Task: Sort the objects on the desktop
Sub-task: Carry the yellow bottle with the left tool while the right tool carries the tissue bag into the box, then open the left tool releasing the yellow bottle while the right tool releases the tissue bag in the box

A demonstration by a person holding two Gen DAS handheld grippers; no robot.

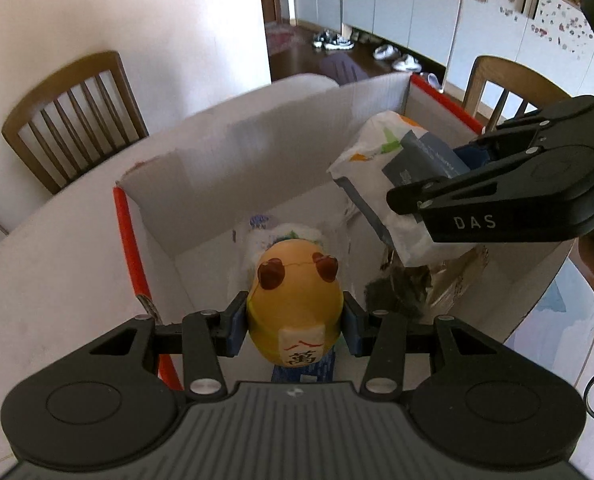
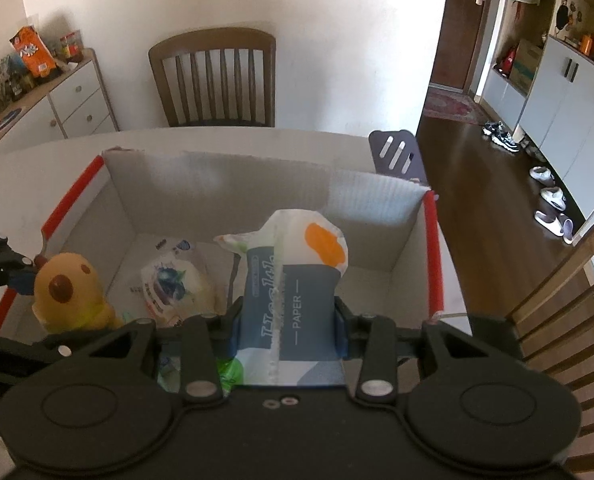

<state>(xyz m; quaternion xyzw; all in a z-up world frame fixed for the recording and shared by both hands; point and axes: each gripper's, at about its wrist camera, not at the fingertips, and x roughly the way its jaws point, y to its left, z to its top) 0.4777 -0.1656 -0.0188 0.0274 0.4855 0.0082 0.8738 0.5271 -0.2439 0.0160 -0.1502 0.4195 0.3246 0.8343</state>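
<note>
A yellow toy figure (image 1: 295,300) with brown round ears and a white tile on its front is clamped between the blue pads of my left gripper (image 1: 295,330), above the open cardboard box (image 1: 233,152). My right gripper (image 2: 289,328) is shut on a white and grey-blue tissue pack (image 2: 293,280) marked PAPER, also held over the box. The left wrist view shows the right gripper (image 1: 441,184) at the right with the tissue pack (image 1: 381,160) in it. At the left of the right wrist view is the toy (image 2: 71,290) in the left gripper.
The box has white walls and red edge strips (image 2: 433,256). A plastic packet (image 2: 177,284) and a dark crinkled wrapper (image 1: 401,288) lie on its floor. The box stands on a white table (image 1: 57,264). Wooden chairs (image 2: 217,80) stand around it, and a black cable (image 1: 593,396) hangs right.
</note>
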